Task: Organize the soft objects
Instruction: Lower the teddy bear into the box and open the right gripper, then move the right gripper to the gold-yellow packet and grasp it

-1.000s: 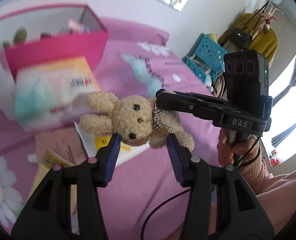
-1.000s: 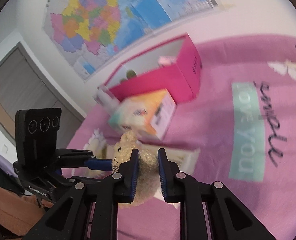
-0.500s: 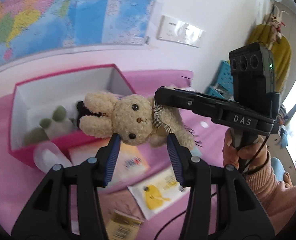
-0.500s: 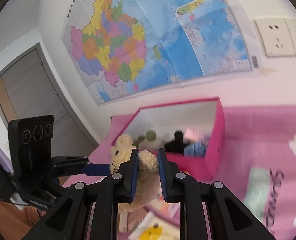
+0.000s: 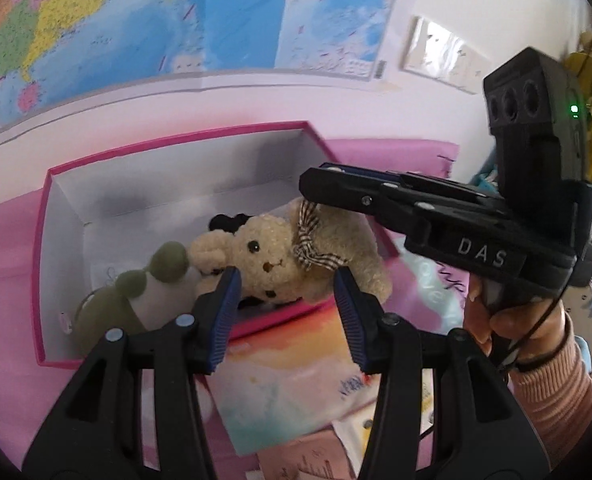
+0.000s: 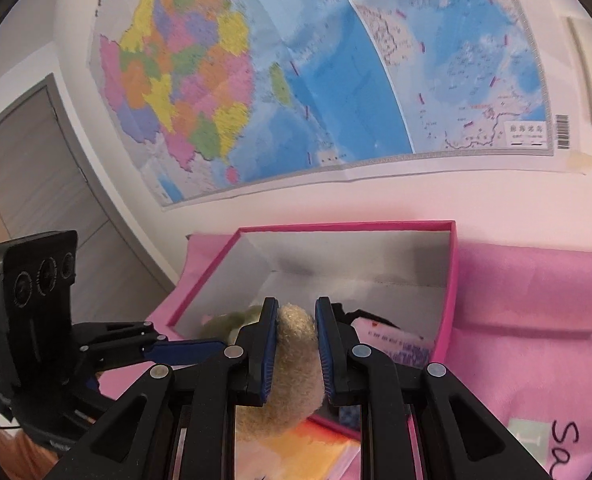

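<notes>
The right tool (image 6: 295, 350) is clamped on the body of a cream plush rabbit (image 5: 284, 260), its blue pads squeezing the fuzzy fabric from both sides. The rabbit hangs over the near part of an open pink box (image 5: 42, 240) with a white interior, a checked bow (image 5: 310, 240) at its neck. In the left wrist view the right tool's black body reaches in from the right and bears the white letters "DAS" (image 5: 482, 254); a hand (image 5: 496, 320) in a pink ribbed sleeve (image 5: 556, 400) grips its handle.

The left tool (image 5: 286, 316) stands with its jaws apart just below the rabbit, touching nothing that can be made out.

Inside the box lie an olive-green and white plush toy (image 5: 136, 292) and something black (image 5: 226, 222) behind the rabbit's head. The box sits on a pink bedspread (image 6: 536, 340) printed with dark handwriting-style letters, too cut off to read. A colourful packet (image 5: 296, 384) lies in front of the box. A wall map (image 6: 296, 80) hangs above, its caption box too blurred to read.
</notes>
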{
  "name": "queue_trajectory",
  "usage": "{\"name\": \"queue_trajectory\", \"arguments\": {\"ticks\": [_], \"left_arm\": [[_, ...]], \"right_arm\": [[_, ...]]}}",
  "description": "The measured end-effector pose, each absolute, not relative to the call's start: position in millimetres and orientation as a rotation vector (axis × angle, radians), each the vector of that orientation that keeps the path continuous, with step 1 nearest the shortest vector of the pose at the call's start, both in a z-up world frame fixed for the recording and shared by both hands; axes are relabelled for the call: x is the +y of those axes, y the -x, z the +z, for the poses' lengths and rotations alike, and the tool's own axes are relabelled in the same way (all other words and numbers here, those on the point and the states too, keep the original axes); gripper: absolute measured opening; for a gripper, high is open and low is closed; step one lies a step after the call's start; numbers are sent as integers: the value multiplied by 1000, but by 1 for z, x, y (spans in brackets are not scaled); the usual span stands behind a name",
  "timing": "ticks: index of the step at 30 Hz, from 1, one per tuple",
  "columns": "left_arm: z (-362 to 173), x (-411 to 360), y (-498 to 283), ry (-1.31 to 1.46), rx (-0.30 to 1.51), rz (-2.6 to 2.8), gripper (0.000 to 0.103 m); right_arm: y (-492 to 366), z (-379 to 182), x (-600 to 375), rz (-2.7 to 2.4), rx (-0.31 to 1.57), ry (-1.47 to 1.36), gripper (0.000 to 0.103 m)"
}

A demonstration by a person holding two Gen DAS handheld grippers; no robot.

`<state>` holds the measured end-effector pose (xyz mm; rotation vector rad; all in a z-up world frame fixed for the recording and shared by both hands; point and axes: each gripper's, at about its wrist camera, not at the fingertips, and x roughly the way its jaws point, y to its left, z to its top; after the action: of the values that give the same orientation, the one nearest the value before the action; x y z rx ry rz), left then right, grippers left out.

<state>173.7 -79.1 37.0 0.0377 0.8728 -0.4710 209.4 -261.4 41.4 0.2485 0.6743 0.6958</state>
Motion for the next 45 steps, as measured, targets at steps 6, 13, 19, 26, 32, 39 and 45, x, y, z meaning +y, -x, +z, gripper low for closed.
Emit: {"name": "queue_trajectory", "arguments": {"ticks": [6, 13, 19, 26, 32, 39, 45], "left_arm": [[33, -79, -173, -44, 869, -447, 50], [25, -85, -166, -79, 859, -455, 50], [28, -83, -151, -80, 825, -453, 50], [46, -57, -107, -71, 747, -490, 51], [30, -28, -78, -32, 776, -499, 51], [-12, -7, -55, 42, 909, -484, 51], [-34, 0, -27, 82, 968, -475, 51]], "right_arm": [[-225, 26, -255, 608, 707, -206, 33], [-202, 24, -277, 616, 691, -224, 37], [-190, 20, -263, 577, 715, -78, 36], [-183, 24, -264, 503, 681, -37, 36], [-151, 31, -287, 568, 672, -142, 40], [-94, 15, -286, 762, 769, -199, 42], [-64, -6, -252, 870, 845, -148, 42]]}}
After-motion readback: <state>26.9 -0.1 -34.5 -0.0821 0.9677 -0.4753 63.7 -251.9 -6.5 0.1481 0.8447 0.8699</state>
